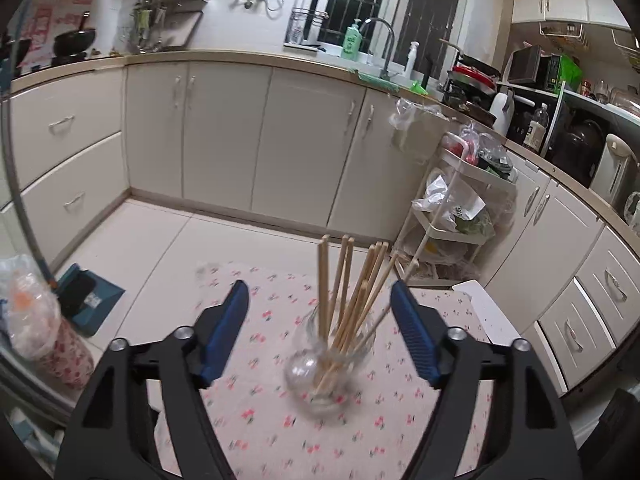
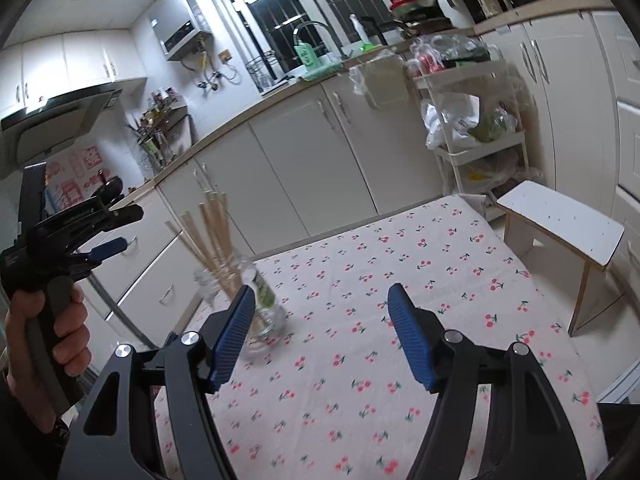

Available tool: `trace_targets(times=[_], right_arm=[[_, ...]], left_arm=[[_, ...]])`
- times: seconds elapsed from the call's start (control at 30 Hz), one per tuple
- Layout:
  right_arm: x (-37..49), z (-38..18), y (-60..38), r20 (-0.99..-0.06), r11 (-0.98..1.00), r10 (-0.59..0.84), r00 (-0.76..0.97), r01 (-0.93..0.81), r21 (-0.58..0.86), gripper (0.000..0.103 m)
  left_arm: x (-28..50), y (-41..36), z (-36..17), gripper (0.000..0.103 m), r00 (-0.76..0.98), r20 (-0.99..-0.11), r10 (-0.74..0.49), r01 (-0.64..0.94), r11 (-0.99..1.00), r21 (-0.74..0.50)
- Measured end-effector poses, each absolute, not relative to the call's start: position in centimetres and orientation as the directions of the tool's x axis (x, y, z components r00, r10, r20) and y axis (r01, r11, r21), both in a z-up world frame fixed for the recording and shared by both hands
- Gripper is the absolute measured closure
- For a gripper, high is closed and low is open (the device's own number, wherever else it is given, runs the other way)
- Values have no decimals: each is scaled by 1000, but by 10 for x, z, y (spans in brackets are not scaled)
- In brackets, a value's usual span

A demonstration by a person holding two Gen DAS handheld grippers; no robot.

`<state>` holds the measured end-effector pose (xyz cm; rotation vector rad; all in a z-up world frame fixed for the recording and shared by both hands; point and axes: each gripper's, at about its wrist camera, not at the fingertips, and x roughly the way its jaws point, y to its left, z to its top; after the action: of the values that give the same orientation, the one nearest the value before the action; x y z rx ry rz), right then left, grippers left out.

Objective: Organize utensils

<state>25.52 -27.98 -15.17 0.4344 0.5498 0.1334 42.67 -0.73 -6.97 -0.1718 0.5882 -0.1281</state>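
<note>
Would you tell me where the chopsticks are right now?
The chopsticks stand in a clear glass jar on the cherry-print tablecloth, centred ahead of the open left gripper.

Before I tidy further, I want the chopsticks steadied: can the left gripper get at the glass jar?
Probably yes. The left gripper is open, the glass jar stands between its jaws on the tablecloth, and nothing blocks it.
</note>
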Motion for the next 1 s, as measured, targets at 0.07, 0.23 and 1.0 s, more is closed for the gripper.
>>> trace_targets(times=[0.07, 0.23, 1.0], right_arm=[[245, -143, -275, -489, 905, 242, 838, -12, 426, 34], [212, -104, -261, -498, 922, 246, 831, -42, 385, 29], [43, 7, -238, -504, 953, 188, 843, -31, 302, 8]], left_arm=[[403, -3, -66, 25, 823, -547, -152, 60, 981, -183], [339, 0, -52, 16, 823, -557, -110, 41, 990, -134], [103, -19, 35, 8, 852, -523, 24, -24, 1000, 7]])
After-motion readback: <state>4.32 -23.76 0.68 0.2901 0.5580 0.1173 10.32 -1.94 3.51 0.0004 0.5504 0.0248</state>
